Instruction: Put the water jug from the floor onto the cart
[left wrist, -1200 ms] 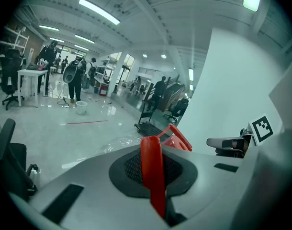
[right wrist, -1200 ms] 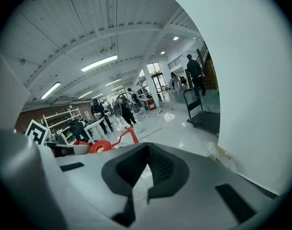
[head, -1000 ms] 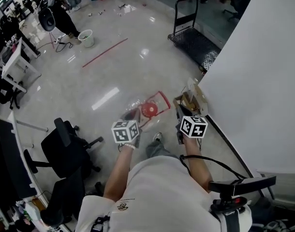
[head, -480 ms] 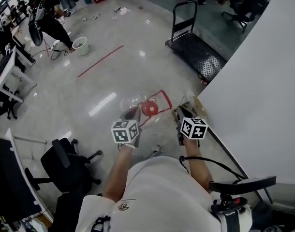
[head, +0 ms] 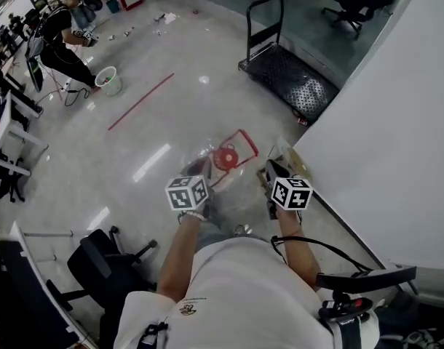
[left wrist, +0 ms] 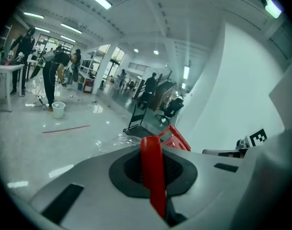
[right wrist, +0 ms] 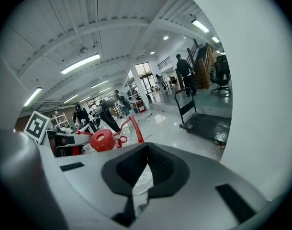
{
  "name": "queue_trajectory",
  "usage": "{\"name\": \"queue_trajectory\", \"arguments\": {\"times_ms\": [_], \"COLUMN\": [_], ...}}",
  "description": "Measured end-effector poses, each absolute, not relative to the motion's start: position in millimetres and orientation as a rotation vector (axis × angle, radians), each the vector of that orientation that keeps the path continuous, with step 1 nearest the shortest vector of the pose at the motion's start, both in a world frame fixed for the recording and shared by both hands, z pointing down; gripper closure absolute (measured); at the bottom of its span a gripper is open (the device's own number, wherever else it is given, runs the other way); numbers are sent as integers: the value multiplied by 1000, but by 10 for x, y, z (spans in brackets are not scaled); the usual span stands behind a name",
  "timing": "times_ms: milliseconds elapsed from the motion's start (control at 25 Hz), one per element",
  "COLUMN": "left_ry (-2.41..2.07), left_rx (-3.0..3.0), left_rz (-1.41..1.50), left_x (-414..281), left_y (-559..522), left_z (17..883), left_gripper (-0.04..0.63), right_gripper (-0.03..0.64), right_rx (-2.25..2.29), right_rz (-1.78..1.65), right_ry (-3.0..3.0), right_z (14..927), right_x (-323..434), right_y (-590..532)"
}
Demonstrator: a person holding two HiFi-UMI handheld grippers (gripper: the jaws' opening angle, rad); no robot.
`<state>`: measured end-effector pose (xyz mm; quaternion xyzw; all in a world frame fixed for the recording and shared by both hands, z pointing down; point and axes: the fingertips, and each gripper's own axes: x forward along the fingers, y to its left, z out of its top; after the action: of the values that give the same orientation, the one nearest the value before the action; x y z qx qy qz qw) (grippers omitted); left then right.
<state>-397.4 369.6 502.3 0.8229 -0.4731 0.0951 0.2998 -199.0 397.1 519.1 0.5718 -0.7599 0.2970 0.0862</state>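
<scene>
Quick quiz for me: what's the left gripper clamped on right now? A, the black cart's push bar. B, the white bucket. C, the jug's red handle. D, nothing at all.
C: in the left gripper view, the left gripper is shut on the red handle of the water jug. The cart stands apart, farther across the floor.

White bucket (head: 111,81) near red floor line (head: 140,102)

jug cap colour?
Red. The water jug cap shows clearest in the right gripper view.
</scene>
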Motion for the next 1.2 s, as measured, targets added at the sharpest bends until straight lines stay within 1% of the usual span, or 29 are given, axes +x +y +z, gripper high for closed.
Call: {"name": "queue_trajectory", "arguments": {"times_ms": [320,520,960,1200], "left_ry": [-1122,-1066,-951,-900], "left_rx": [2230,2254,2336,2374], "left_rz": [337,380,402,418], "left_x": [-3907,-3806,-3813,-3787], "left_y": [2881,2293,1097,580], "left_z": [5287,5400,5242,5184], "left_gripper": [592,592,592,592], "right_gripper": [601,601,601,601], "right_rx": [1809,1883,1990,2060], "right_rz": [950,991,970,940], "right_ry": [-2189,-2140,-2079,-2031], "right_z": [5385,5495,5318,5251], "right_x": [-1972,-1814,-1987,-1950], "right_y": [3247,2777,1805,1395]}}
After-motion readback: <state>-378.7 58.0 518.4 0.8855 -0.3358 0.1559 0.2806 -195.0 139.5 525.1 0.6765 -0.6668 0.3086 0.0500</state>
